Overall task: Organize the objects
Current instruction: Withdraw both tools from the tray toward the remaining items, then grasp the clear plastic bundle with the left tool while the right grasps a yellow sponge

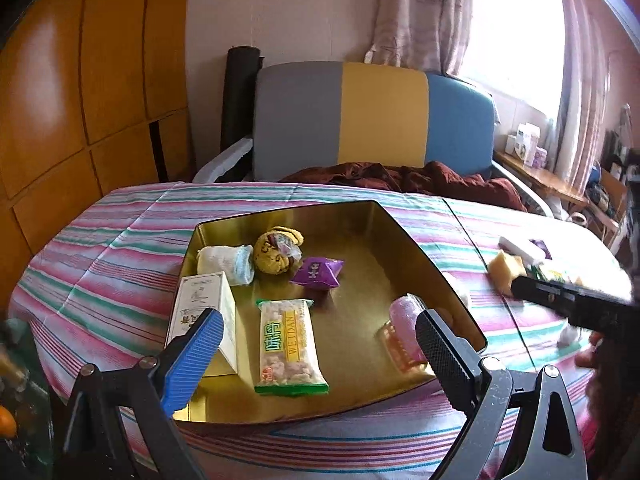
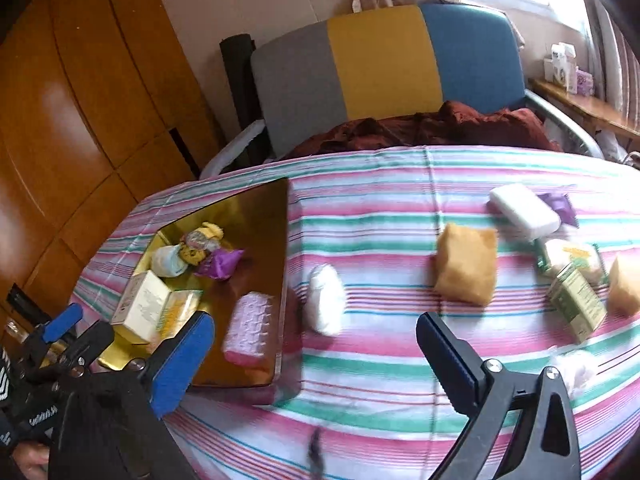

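1. Your left gripper (image 1: 318, 346) hangs with jaws spread, empty, over the shiny gold metal tray (image 1: 404, 240) on the striped cloth (image 1: 120, 240).
2. The tray holds a green-edged snack packet (image 1: 289, 350), purple pouch (image 1: 317, 273), pink pack (image 1: 402, 330), white box (image 1: 204, 312), and rolled socks (image 1: 228, 264).
3. Your right gripper (image 2: 314, 354) is released, empty, above the cloth; a tan sponge (image 2: 466, 264) lies beyond.

Both tools held wide apart, nothing between their pads

The left tool (image 1: 316, 344) tilts downward, jaws spread and empty. The right tool (image 2: 312, 354) also angles downward with jaws fully parted; a bit of the person's hand (image 2: 28, 458) shows behind the left tool.
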{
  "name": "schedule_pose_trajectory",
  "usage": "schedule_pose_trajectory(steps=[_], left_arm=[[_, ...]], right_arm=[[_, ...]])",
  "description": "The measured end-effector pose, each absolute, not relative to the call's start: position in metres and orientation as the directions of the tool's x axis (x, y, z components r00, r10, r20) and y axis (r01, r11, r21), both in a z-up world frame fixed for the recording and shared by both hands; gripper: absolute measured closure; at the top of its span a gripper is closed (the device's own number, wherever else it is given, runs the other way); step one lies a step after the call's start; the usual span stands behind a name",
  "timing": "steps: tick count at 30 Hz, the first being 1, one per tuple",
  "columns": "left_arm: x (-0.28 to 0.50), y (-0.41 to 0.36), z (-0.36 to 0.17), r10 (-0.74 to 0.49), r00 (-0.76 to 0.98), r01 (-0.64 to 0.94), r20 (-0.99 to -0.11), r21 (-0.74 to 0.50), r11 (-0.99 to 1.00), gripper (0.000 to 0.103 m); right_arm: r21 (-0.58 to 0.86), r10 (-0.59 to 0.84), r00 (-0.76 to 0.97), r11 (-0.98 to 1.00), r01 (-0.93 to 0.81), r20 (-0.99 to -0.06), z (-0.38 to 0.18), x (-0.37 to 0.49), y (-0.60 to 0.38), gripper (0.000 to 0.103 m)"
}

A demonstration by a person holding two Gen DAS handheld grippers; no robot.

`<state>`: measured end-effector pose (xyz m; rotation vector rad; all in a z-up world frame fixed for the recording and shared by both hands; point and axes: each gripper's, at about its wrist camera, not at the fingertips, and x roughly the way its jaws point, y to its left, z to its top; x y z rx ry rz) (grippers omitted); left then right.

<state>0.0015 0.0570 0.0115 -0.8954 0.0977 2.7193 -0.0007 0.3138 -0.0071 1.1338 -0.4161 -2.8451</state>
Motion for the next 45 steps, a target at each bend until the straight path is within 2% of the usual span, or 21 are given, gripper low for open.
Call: schedule_pose_trajectory(steps=[10,18,22,26,29,31,34,39,45], left_arm=[[0.005,0.085,0.005,0.262,-0.740,-0.355,-0.620,0.028,-0.935,0.006],[0.012,0.108,0.005,0.354,-0.692,-0.469,-0.628,0.019,-0.883,0.006],[0.012,0.127,0.009,0.408,-0.659,-0.538,-0.632,0.017,-0.843,0.006],[0.006,0.151,0.014,0.444,-0.634,-0.591,-0.633,0.025,-0.806,0.006],[-0.006,0.173,0.015,0.468,-0.599,-0.634,-0.649,0.029,-0.772,0.016],[-0.020,0.192,0.012,0.476,-0.558,-0.676,-0.679,0.039,-0.736,0.032],[-0.044,0.216,0.008,0.477,-0.508,-0.722,-0.717,0.053,-0.689,0.038],[-0.079,0.255,-0.014,0.410,-0.400,-0.791,-0.819,0.084,-0.606,0.041],[-0.103,0.284,-0.050,0.203,-0.329,-0.840,-0.922,0.188,-0.509,0.040]], right_arm=[[0.146,0.017,-0.739,-0.977,-0.155,-0.674,0.015,-0.005,0.361,0.000],[0.050,0.220,-0.724,-0.942,-0.332,-0.654,0.018,-0.019,0.445,0.000],[0.089,0.248,-0.680,-0.903,-0.420,-0.690,0.000,-0.021,0.483,0.000],[0.213,0.182,-0.667,-0.859,-0.465,-0.722,-0.009,-0.018,0.505,0.000],[0.232,0.169,-0.666,-0.852,-0.469,-0.726,-0.010,-0.015,0.509,0.000],[0.248,0.148,-0.664,-0.850,-0.464,-0.733,-0.012,-0.015,0.509,0.000],[0.244,0.138,-0.664,-0.860,-0.449,-0.735,-0.013,-0.016,0.506,0.000],[0.204,0.137,-0.666,-0.890,-0.408,-0.733,-0.012,-0.021,0.494,0.000],[0.198,0.124,-0.668,-0.902,-0.385,-0.733,-0.013,-0.024,0.491,0.000]])
